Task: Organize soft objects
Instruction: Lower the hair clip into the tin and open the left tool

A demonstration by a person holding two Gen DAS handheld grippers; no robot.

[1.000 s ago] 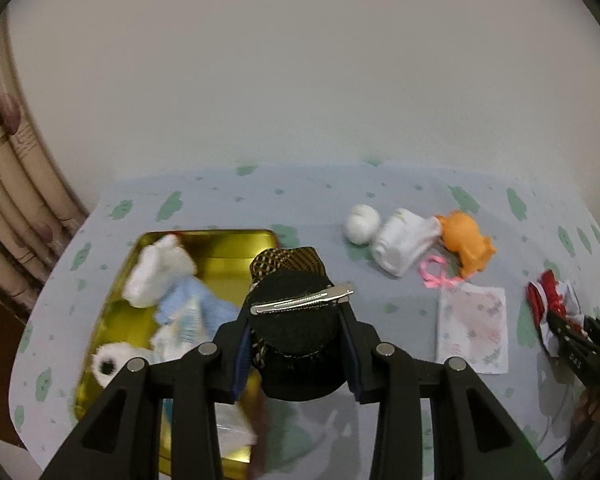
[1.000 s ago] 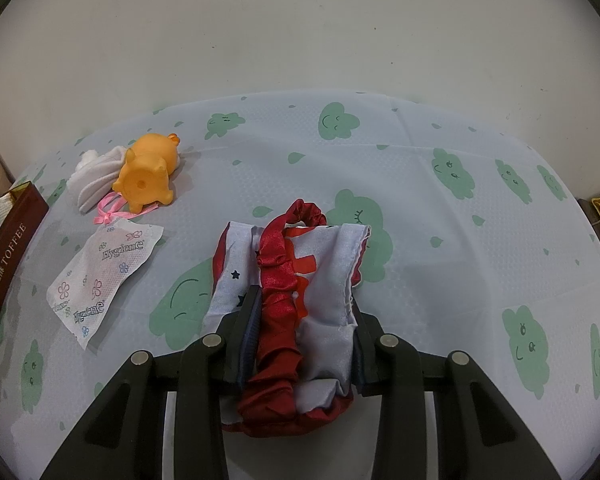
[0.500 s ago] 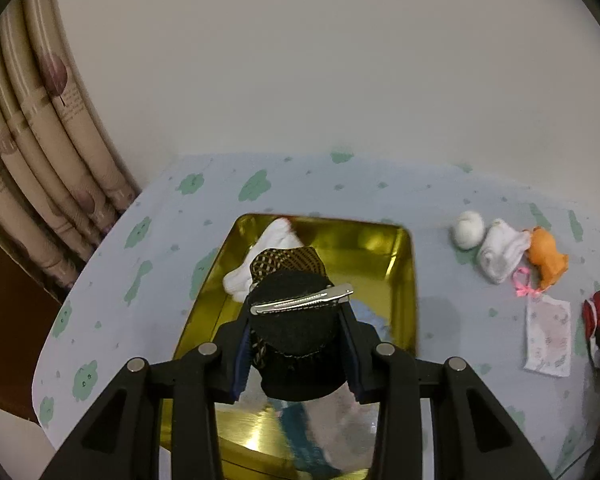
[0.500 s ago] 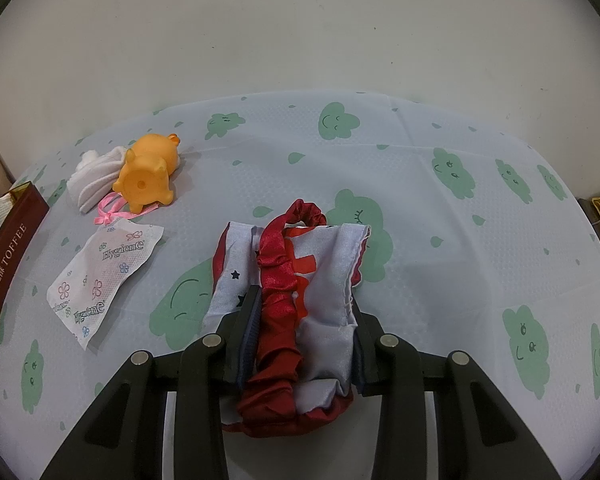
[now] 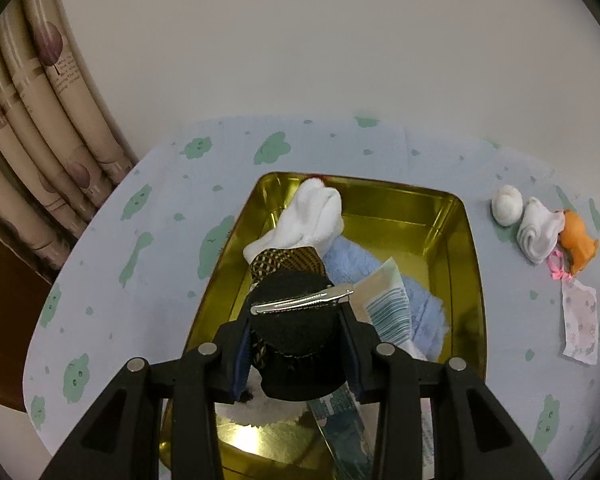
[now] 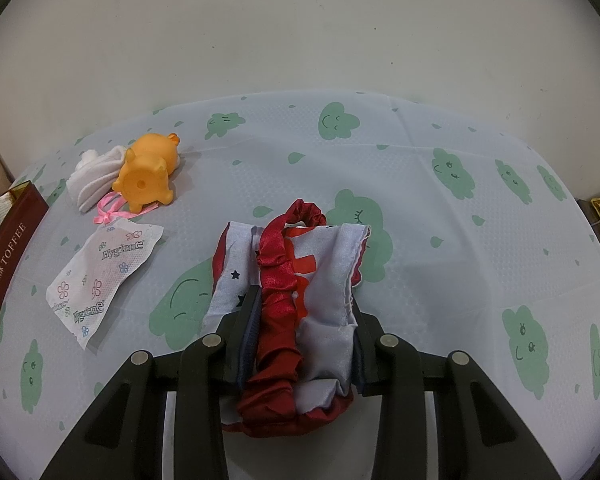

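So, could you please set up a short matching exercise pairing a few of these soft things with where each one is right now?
Things:
1. black fabric hair clip
2. red-and-white satin pouch
3. white fluffy sock
4. orange rubber bear toy

Places:
A. lying in the gold metal tin
B. between the right gripper's fingers
C. on the tablecloth beside a pink ribbon
D. between the left gripper's fingers, above the tin

Pairs: 1-D, 2-B, 3-A, 4-C

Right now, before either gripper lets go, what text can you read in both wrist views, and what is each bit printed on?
"TOFFEE": dark red side of the gold metal tin, after a row of Chinese characters too small to read.
"Hygiene": white flower-printed sachet, legible twice; a third print at its lower left edge is cut off.
Beige patterned curtain: small lines of print, too blurred to read.
Striped paper packet in the tin: bar pattern only, no legible words.
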